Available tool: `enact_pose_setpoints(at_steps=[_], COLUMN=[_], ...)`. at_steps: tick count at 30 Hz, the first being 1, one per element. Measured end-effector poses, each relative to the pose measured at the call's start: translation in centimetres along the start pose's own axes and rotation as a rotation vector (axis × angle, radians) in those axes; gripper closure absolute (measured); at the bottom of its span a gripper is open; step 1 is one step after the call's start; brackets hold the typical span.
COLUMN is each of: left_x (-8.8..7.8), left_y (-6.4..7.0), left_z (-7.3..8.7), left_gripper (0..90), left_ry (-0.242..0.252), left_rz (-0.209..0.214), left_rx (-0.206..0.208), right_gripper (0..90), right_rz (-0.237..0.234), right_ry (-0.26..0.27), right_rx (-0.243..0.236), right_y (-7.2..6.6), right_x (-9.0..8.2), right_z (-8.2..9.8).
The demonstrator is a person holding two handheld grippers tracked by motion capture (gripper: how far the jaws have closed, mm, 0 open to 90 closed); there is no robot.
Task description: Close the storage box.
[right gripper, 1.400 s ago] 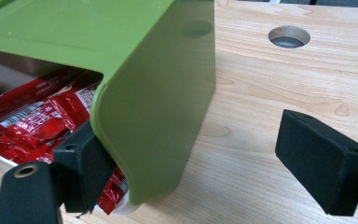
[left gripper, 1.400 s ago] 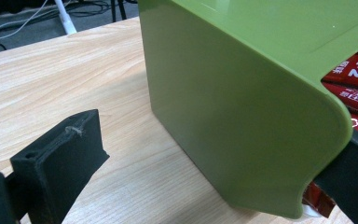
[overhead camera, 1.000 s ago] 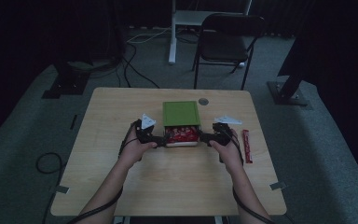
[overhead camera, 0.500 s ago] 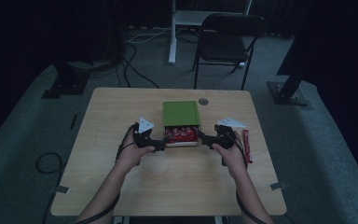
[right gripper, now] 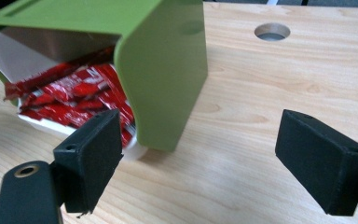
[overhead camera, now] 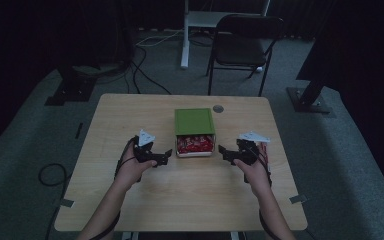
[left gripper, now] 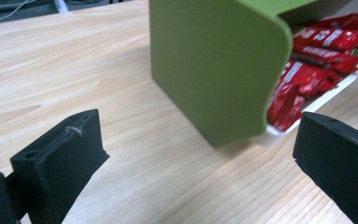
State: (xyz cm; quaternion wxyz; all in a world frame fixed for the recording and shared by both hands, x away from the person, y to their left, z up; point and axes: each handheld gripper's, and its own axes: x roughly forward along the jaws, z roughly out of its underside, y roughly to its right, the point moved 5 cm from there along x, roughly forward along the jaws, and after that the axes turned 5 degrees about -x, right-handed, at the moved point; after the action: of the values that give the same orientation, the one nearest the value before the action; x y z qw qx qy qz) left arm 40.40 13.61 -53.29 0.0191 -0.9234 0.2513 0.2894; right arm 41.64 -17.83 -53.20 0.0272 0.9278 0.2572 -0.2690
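Here we see the green box (overhead camera: 194, 121) at the middle of the worktop (overhead camera: 130, 200), its white drawer (overhead camera: 195, 153) pulled out toward us and full of red packets (overhead camera: 195, 143). Our left tool (overhead camera: 166, 155) and right tool (overhead camera: 223, 151) flank the drawer, both wide and holding nothing. Something red, perhaps another packet (overhead camera: 266, 150), lies beside the right tool.

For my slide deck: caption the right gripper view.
Open right gripper faces a green box whose white drawer of red packets is pulled out.
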Motion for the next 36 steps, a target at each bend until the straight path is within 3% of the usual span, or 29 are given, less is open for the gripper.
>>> enact_pose_setpoints(at_steps=[17, 21, 26, 36], left_x=[-1.6, -1.9, -2.3, -4.0], left_y=[-2.9, -3.3, -3.9, -5.9], left_z=[3.2, 4.1, 4.9, 7.0], left_gripper=[2.4, 2.4, 2.4, 2.4], left_ry=[-0.048, -0.075, -0.070, -0.085], left_rz=[-0.062, -0.057, -0.072, -0.124], left_rx=[-0.039, -0.076, -0.092, -0.132], right_gripper=[14.2, 14.2, 14.2, 14.2], right_rz=[0.055, 0.068, 0.077, 0.088], right_ry=[-0.027, -0.040, -0.052, -0.079], right_rx=[0.009, 0.008, 0.011, 0.009], right_y=[2.2, 2.7, 3.1, 3.6], right_x=[-1.9, -2.4, -2.8, -3.5], right_z=[2.7, 3.6, 4.4, 6.4])
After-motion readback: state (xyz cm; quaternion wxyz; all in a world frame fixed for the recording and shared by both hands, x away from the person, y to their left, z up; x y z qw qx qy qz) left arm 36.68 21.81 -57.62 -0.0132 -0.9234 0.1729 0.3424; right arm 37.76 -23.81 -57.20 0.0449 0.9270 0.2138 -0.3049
